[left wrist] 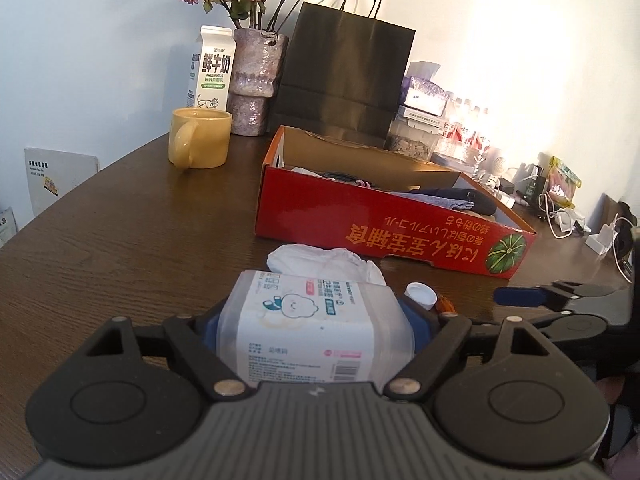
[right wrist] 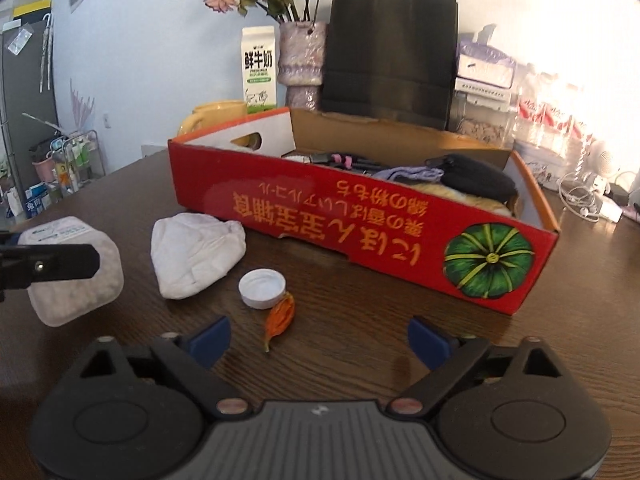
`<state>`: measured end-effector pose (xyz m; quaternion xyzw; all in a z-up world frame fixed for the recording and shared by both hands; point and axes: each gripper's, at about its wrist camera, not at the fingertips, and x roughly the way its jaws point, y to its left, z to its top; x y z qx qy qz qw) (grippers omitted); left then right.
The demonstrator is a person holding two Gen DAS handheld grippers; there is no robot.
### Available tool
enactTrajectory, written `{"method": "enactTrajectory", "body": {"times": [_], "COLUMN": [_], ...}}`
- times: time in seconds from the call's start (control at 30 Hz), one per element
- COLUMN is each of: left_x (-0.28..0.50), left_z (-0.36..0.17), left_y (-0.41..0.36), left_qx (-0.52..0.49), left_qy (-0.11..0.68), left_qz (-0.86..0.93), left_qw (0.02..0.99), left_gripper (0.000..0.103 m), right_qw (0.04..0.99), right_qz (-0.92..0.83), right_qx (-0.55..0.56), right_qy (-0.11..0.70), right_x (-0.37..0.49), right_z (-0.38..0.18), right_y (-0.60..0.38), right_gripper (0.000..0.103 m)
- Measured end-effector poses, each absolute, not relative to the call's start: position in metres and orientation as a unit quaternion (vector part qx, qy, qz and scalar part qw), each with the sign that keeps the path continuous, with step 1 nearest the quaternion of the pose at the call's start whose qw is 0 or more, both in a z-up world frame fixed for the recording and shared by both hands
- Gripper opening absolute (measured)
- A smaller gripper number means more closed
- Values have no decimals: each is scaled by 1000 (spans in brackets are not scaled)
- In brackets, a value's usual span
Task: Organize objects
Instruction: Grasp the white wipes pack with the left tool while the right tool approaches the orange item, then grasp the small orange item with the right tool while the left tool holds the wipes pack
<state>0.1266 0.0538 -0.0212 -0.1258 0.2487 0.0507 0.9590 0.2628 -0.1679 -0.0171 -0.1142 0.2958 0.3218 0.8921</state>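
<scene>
Left gripper (left wrist: 316, 320) pinching translucent plastic swab tub (left wrist: 312, 332); right gripper (right wrist: 320, 338) jaws spread, empty; white crumpled cloth (right wrist: 196, 256), white bottle cap (right wrist: 262, 282), orange wrapper (right wrist: 280, 314) not yet in red cardboard box (right wrist: 360, 224)

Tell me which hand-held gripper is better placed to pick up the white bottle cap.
Right hand-held gripper: open, empty, with the white bottle cap just ahead. Left hand-held gripper already holds the wipes pack.

Dark wooden table (right wrist: 360, 320) with red box (right wrist: 320, 216), white cloth (right wrist: 192, 256), bottle cap (right wrist: 262, 283), mug (left wrist: 200, 138).
</scene>
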Motion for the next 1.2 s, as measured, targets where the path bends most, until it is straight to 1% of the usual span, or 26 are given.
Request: {"method": "enactTrajectory", "body": {"times": [0.07, 0.13, 0.17, 0.2, 0.27, 0.33, 0.4, 0.43, 0.77, 1.2], "left_x": [127, 127, 127, 127, 126, 126, 127, 127, 127, 137], "left_z": [-22, -22, -22, -22, -22, -22, -22, -22, -20, 8], "left_y": [54, 55, 55, 55, 55, 55, 55, 55, 53, 36], "left_qx": [-128, -130, -130, -130, -131, -131, -133, -133, -132, -114], "left_qy": [248, 248, 248, 247, 247, 246, 245, 245, 242, 199], "left_qz": [47, 43, 41, 39, 36, 34, 32, 31, 27, -1], "left_qw": [959, 959, 959, 959, 960, 960, 960, 960, 961, 973], "left_gripper": [84, 84, 84, 84, 84, 84, 84, 84, 84, 84], "right_qw": [891, 889, 888, 889, 889, 890, 891, 891, 892, 910], "right_qz": [321, 326, 329, 328, 330, 330, 328, 328, 334, 331], "right_qx": [-112, -105, -102, -101, -100, -100, -99, -99, -101, -89], "right_qy": [300, 304, 305, 303, 300, 299, 297, 296, 287, 233], "right_x": [265, 267, 267, 267, 267, 266, 266, 266, 263, 250], "right_z": [-18, -18, -18, -17, -17, -16, -15, -15, -13, 1], "right_y": [-165, -164, -163, -163, -162, -161, -162, -162, -162, -171], "right_gripper": [75, 68, 60, 56, 41, 36, 23, 12, 12, 12]}}
